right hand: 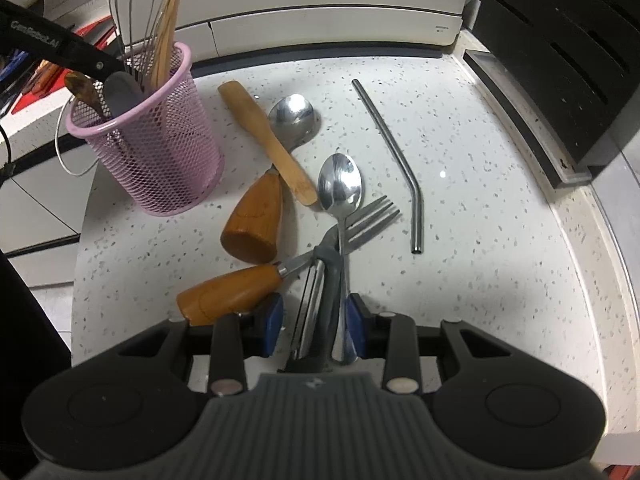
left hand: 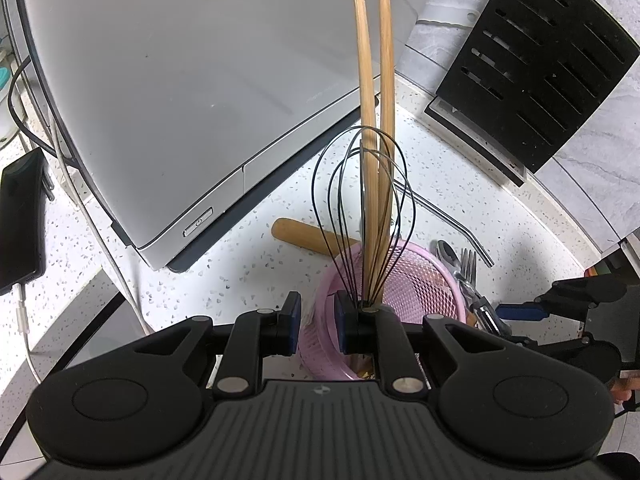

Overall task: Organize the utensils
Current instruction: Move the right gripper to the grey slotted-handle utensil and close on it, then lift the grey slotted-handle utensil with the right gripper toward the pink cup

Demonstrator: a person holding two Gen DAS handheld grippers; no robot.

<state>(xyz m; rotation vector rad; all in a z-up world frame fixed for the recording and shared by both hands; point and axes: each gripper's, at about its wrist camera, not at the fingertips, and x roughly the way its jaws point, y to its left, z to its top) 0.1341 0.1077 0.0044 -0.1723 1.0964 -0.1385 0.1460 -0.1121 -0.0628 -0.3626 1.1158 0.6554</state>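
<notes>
My left gripper point(left hand: 318, 320) is shut on the rim of the pink mesh cup point(left hand: 420, 280), one pad outside and one inside. A wire whisk point(left hand: 360, 208) and wooden chopsticks point(left hand: 372, 80) stand in the cup point(right hand: 160, 148). My right gripper point(right hand: 315, 324) is open, pointing down over a heap on the counter. A grey-handled metal tool point(right hand: 330, 300) and the handle of a steel spoon point(right hand: 340, 188) lie between its pads. There is a gap at the left pad. A wooden-handled fork point(right hand: 228, 292) crosses them. A wooden spatula point(right hand: 260, 136), a second spoon point(right hand: 292, 116) and a bent metal straw point(right hand: 396, 160) lie farther off.
A white appliance point(right hand: 320, 0) stands behind the utensils. A black slotted rack point(right hand: 560, 60) leans at the right on the speckled counter point(right hand: 480, 240). A phone on a cable point(left hand: 20, 216) lies far left. The counter's curved edge runs along the right.
</notes>
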